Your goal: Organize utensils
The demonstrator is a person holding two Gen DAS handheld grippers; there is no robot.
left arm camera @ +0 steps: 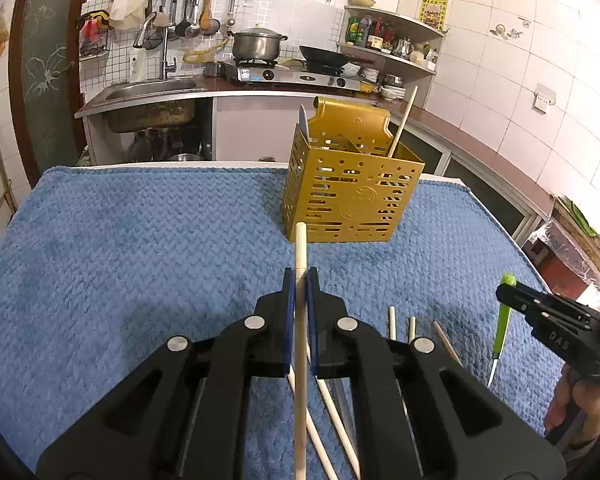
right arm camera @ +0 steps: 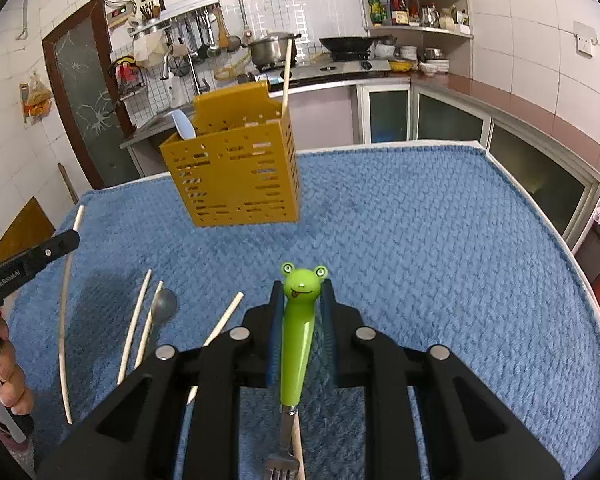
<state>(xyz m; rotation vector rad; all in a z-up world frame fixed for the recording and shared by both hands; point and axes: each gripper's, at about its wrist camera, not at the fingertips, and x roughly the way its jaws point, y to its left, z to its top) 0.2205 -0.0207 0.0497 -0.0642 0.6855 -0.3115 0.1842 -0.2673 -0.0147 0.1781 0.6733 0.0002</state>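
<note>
Your left gripper [left arm camera: 300, 276] clamps a chopstick [left arm camera: 300, 248], and your right gripper [right arm camera: 302, 300] grips the fork [right arm camera: 298, 340]. Ahead of both, the caddy [left arm camera: 352, 196] holds only a spoon [right arm camera: 184, 125] and one stick [left arm camera: 402, 120]. Several sticks [right arm camera: 134, 328] lie loose beneath them.

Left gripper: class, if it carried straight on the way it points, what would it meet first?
Probably the yellow utensil holder, straight ahead of the left gripper and its chopstick; depth is uncertain, so the blue towel might come first.
</note>
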